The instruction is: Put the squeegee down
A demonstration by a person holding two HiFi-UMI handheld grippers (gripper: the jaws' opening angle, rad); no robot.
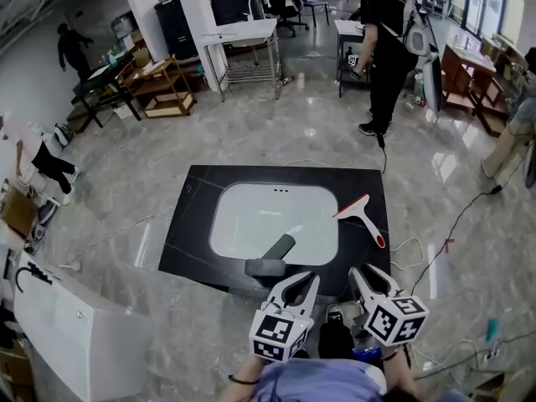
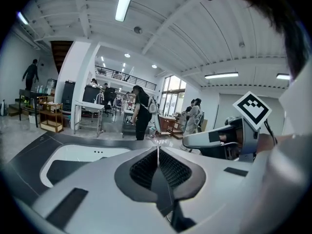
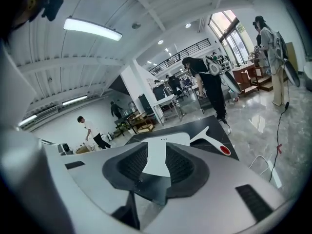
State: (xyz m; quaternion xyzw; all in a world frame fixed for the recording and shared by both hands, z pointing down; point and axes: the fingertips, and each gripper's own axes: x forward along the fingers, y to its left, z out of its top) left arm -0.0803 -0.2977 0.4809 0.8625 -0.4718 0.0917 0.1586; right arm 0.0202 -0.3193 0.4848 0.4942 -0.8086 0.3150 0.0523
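Note:
The squeegee, white with a red-tipped handle, lies flat on the black countertop just right of the white sink basin. No gripper touches it. It also shows ahead in the right gripper view as the squeegee. Both grippers hang near my body, short of the countertop's near edge. My left gripper has its jaws pressed together with nothing in them. My right gripper stands part open, a gap between its pads and nothing in it. The right gripper shows beside the left one.
A grey faucet lies at the sink's near rim. Cables trail over the floor to the right. A white cabinet stands at near left. A person in black stands beyond the countertop, with tables and racks further back.

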